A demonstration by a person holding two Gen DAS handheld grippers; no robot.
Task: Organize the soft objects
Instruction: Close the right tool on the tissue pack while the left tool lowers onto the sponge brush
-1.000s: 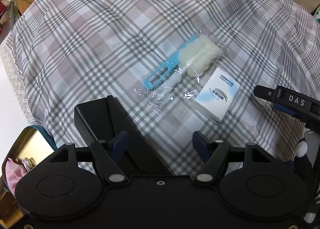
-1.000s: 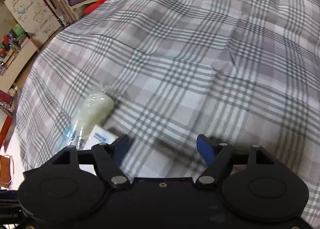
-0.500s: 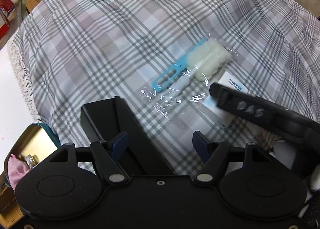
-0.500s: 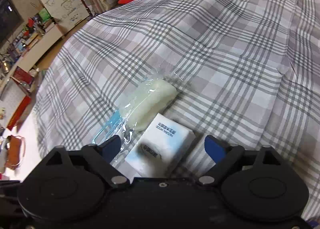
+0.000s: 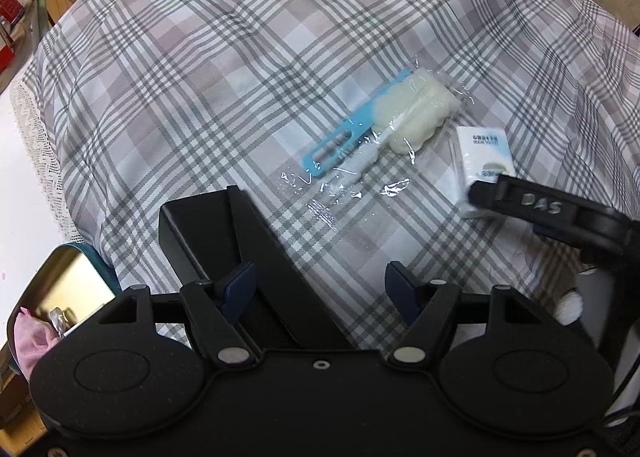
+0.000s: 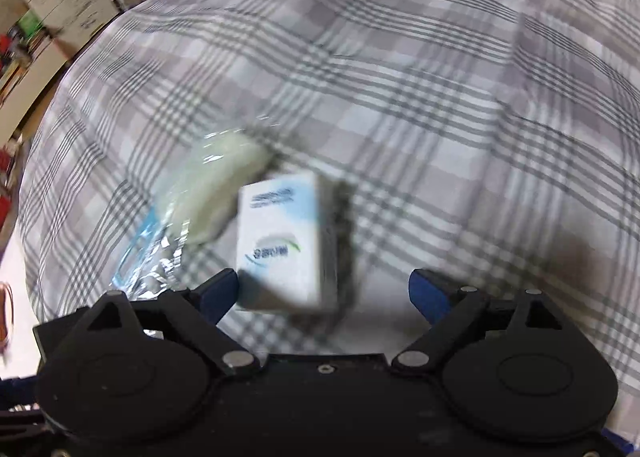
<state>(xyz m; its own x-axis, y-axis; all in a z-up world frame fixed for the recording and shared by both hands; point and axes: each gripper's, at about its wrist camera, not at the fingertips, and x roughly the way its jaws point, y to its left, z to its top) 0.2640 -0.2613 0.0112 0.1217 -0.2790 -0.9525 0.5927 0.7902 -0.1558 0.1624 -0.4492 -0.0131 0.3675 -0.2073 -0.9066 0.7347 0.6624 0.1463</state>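
My two black handheld grippers

My left gripper [image 5: 320, 281] and right gripper [image 6: 324, 291] share matte black housings, blue fingertip pads, silver pivot screws; raised "DAS" lettering marks the right's side

The left wrist view looks steeply down over the plaid cloth [image 5: 224, 69], with a tin [image 5: 60, 297] at 8 o'clock. The right wrist view sits nearer, blurred, tilted toward shelves at 10 o'clock. Both share the tissue pack [image 5: 480, 161] [image 6: 280, 241] and the wrapped brush [image 5: 384, 125] [image 6: 212, 193].
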